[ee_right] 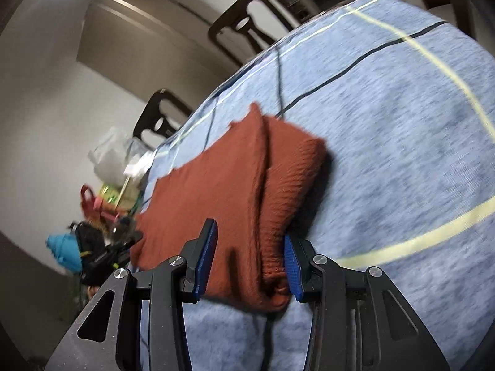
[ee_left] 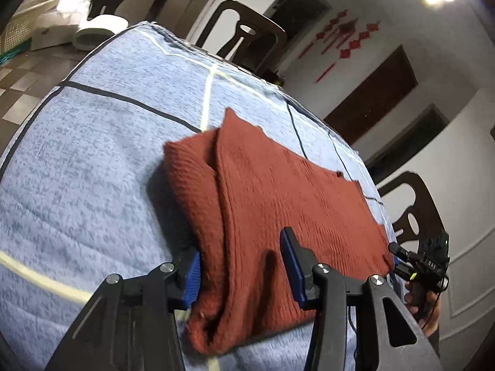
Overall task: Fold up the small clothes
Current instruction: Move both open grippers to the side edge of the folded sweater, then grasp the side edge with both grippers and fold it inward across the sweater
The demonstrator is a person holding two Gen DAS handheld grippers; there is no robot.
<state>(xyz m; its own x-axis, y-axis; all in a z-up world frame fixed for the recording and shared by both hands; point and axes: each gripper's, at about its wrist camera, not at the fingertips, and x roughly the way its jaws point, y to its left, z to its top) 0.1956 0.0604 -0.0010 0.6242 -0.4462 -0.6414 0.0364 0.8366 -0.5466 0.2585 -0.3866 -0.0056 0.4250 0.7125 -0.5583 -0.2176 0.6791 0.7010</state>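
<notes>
A rust-red ribbed knit garment lies folded on a light blue cloth with dark and pale yellow lines. Its near left corner sits between the blue pads of my left gripper, which stand apart and do not press on it. In the right wrist view the same garment has its near right corner between the spread pads of my right gripper; one finger casts a shadow on the knit. The right gripper, held by a hand, also shows at the garment's far end in the left wrist view.
Dark wooden chairs stand around the covered table. A white roll and a white box sit beyond its far corner. Bags and clutter lie by the wall past the left edge.
</notes>
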